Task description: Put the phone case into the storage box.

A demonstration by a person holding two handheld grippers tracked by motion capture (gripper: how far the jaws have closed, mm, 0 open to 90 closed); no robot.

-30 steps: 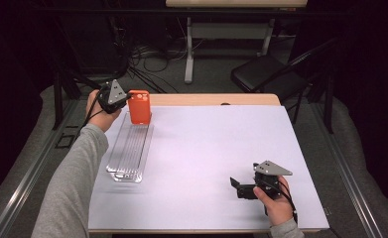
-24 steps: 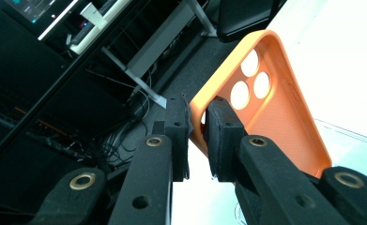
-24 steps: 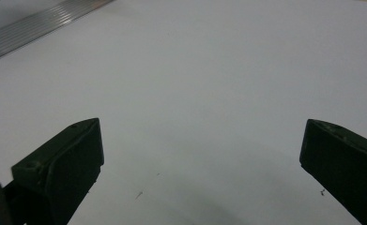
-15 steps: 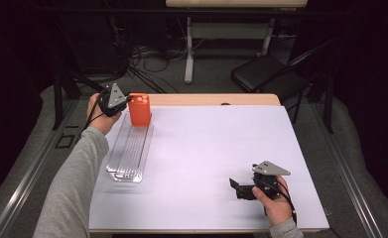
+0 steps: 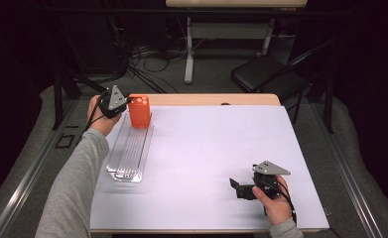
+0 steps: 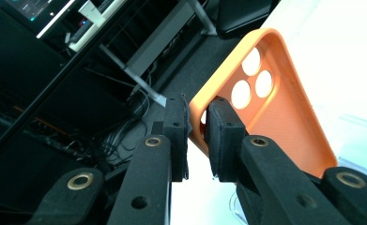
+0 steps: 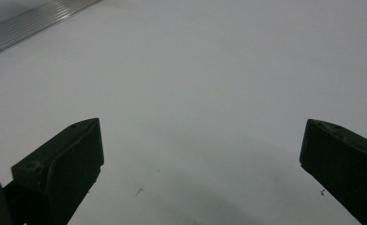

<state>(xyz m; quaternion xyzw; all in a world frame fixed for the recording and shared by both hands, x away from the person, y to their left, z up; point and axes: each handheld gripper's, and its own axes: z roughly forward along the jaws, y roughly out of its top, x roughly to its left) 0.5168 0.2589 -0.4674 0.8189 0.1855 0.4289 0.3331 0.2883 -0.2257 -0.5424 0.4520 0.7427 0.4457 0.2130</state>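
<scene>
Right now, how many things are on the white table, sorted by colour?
Orange: 1, the orange plastic phone case, pinched by the left gripper.
Clear: 1, the clear ridged plastic tray.
Black: 2, the left gripper and the right gripper.
Total: 4.

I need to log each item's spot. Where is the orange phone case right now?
In the high view the orange phone case stands upright at the table's far left, over the far end of the clear ribbed tray, its edge pinched by the left tool.

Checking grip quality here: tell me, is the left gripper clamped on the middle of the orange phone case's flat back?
No. The left gripper pinches the orange phone case by its rim, beside the camera cutouts.
</scene>
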